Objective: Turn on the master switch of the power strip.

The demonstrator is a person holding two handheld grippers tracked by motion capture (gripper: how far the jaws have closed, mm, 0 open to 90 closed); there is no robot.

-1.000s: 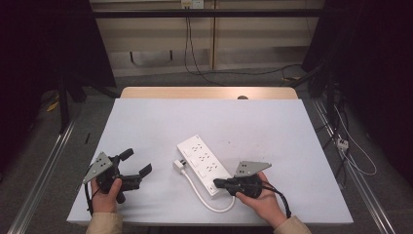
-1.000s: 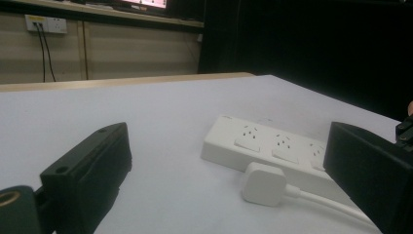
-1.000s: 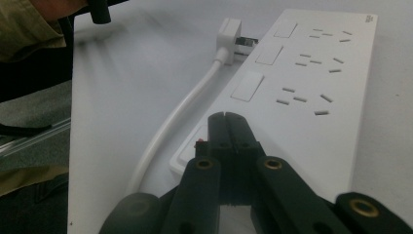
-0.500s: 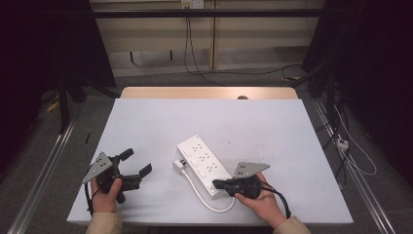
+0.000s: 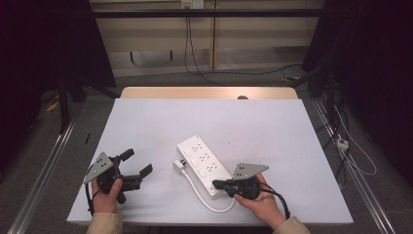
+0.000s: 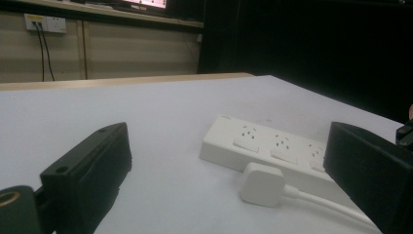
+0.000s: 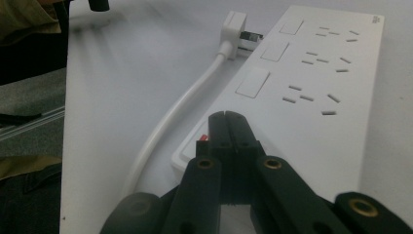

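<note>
The right gripper [image 5: 217, 185] has its two black jaws pressed flat together with nothing between them; in the right gripper view their joined tip [image 7: 228, 118] hangs just over the near end of the white power strip [image 7: 311, 83], close to a small red switch [image 7: 203, 138] — whether the tip touches it cannot be told. The person's right hand [image 5: 258, 202] wraps the gripper's body at the table's near edge, a grey three-cornered plate [image 5: 247, 170] on top.

The left gripper [image 5: 136, 162] holds its jaws spread wide and empty; in the left gripper view one jaw sits low at the left, the other at the far right, with the strip [image 6: 263, 144] and its white plug [image 6: 262, 183] lying between them farther off. The left hand [image 5: 108, 192] grips it near the table's left front corner, well apart from the strip.

The power strip [image 5: 203, 163] lies at a slant near the middle front of the table, its white cable [image 5: 204, 195] looping from the near end back to the plug [image 5: 179, 165] just beside its left side.

The table [image 5: 272, 126] is covered in a plain pale sheet — a strip of bare wood [image 5: 204, 92] shows along the far edge. Beyond it stands a beige panelled wall [image 5: 243, 39] with a wall socket [image 5: 192, 4] and dark cables [image 5: 190, 44] hanging down, black curtains on both sides, grey floor and metal rails [image 5: 39, 180] running alongside the table.
</note>
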